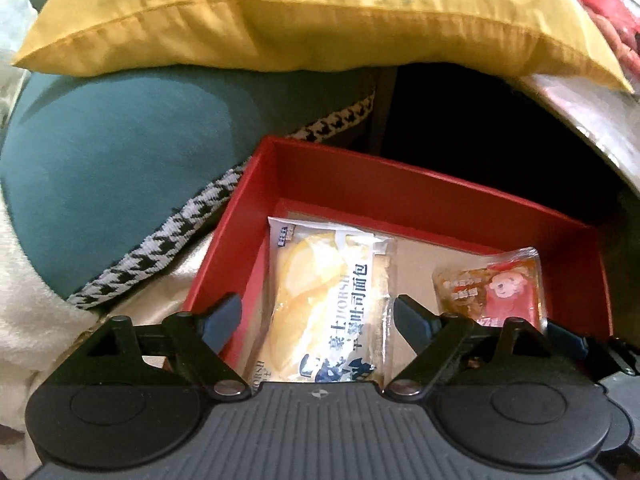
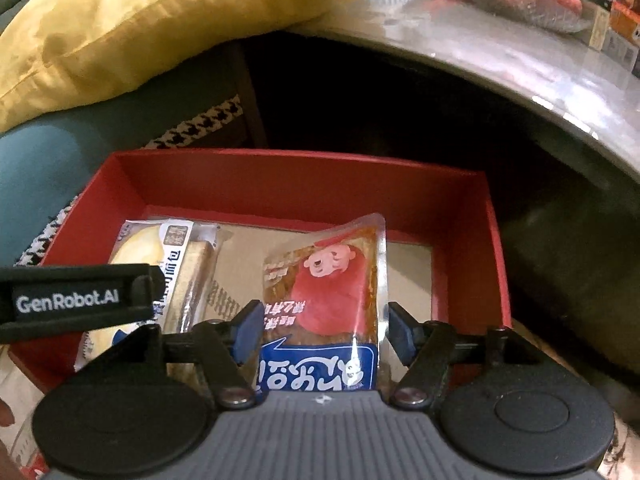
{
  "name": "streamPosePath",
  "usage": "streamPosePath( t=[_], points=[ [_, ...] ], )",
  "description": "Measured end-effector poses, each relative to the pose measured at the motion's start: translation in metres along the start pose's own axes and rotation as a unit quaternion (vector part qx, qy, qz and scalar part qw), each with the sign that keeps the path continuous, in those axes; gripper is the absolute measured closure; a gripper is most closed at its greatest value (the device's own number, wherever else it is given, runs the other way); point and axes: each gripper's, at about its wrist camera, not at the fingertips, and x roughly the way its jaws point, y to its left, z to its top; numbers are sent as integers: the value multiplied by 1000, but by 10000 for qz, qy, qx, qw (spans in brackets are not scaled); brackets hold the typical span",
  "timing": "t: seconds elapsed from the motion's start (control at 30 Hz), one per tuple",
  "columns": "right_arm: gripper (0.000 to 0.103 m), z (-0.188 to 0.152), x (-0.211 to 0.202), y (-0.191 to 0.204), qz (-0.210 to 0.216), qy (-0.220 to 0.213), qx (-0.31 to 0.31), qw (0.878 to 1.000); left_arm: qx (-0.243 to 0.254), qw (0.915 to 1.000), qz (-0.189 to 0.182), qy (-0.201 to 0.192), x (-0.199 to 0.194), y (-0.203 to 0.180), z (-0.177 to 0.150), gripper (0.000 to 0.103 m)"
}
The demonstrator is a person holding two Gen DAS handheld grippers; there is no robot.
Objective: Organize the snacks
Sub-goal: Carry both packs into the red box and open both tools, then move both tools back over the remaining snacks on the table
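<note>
Left wrist view: the left gripper (image 1: 318, 322) points down into the red box (image 1: 400, 192), jaws spread, not touching the bread packet (image 1: 324, 300) lying between them. The right gripper (image 2: 324, 332) also points down, jaws spread beside the red snack packet (image 2: 332, 288). A yellow pillow (image 1: 280, 12) and teal cushion (image 1: 100, 168) lie behind the box.

A home living room: yellow cushion (image 1: 280, 20) on a teal sofa (image 1: 100, 184) beside a marble table (image 2: 520, 64).
</note>
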Motion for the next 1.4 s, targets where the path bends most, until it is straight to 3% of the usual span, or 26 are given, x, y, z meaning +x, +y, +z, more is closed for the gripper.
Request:
streamPosePath(
  t=[0.73,1.4],
  points=[
    [41,-14,-71,-5,-287,-376,-79,9988,177,9987,-347,-332,-58,14,-28,12],
    [40,-79,-122,-22,-203,-127,-62,9997,75,9990,-428,63,-86,57,-94,10]
  ],
)
